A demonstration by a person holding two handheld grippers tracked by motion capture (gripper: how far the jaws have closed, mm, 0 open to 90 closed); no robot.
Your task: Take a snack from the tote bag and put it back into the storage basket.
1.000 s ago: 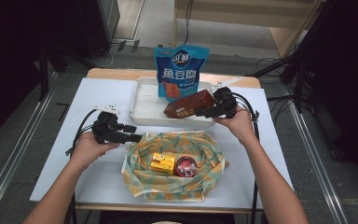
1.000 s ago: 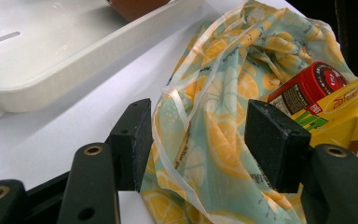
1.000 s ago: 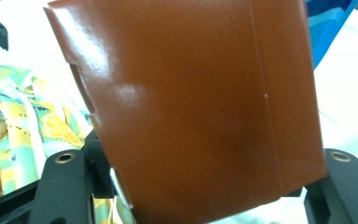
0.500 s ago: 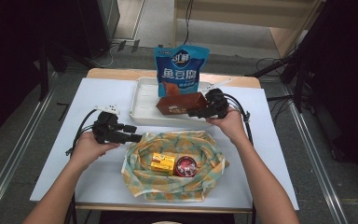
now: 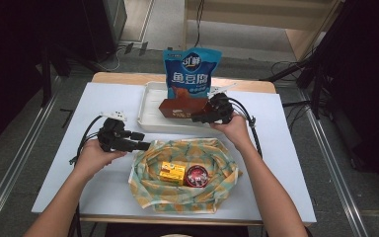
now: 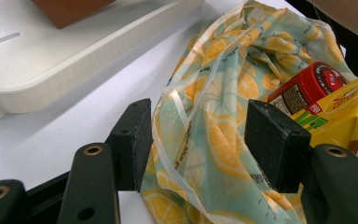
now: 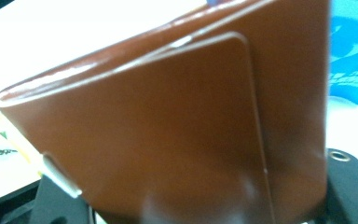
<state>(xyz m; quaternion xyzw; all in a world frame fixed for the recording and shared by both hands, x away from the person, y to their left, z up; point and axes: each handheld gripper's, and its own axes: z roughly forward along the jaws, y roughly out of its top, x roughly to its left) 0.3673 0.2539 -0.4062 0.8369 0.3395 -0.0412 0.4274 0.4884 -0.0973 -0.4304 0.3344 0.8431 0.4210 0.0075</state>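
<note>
My right gripper (image 5: 198, 117) is shut on a brown box (image 5: 179, 106), gripping its right end and holding it low over the white tray (image 5: 149, 106). Up close in the right gripper view, the brown box (image 7: 168, 140) hides most of both jaws. My left gripper (image 5: 143, 144) is open at the left rim of the lemon-print cloth bag (image 5: 212, 153). In the left gripper view, the cloth rim (image 6: 223, 93) lies loose between the wide-apart pads (image 6: 133, 140). Inside the bag are a yellow carton (image 5: 172, 173) and a red can (image 5: 196, 175).
A blue snack pouch (image 5: 191, 71) stands upright at the tray's far edge, just behind the brown box. The white table (image 5: 103, 98) ends near the bag's front edge. Black cables trail from both grippers across the table.
My right hand has carried the brown box to the left and down, closer to the tray floor. The left gripper and the bag have not moved.
</note>
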